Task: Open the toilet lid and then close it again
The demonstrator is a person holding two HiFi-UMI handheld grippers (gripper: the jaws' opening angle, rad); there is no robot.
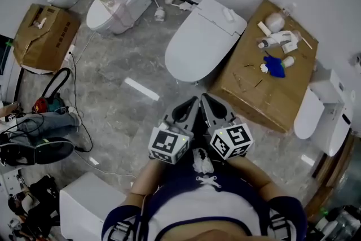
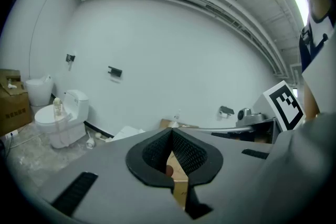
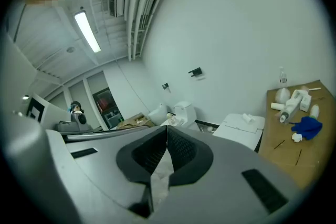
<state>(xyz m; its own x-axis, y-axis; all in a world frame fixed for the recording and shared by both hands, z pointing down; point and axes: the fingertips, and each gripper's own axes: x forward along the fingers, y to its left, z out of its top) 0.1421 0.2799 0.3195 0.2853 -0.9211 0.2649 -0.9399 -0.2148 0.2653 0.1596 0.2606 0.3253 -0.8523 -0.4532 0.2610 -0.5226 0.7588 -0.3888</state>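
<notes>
A white toilet [image 1: 203, 39] stands ahead of me on the grey floor with its lid down; its tank end shows in the right gripper view [image 3: 244, 126]. My left gripper [image 1: 193, 101] and right gripper [image 1: 206, 98] are held side by side close to my body, short of the toilet's front rim and touching nothing. Both are shut with nothing between the jaws. In the left gripper view the left gripper [image 2: 170, 134] points toward the far wall; in the right gripper view the right gripper [image 3: 166, 130] points past the toilet.
A large cardboard box [image 1: 265, 73] with a blue cloth [image 1: 275, 65] and white parts stands right of the toilet. Another toilet [image 1: 115, 0] and a second box [image 1: 42, 34] are at far left. A white strip [image 1: 141, 88] and cables [image 1: 76, 121] lie on the floor.
</notes>
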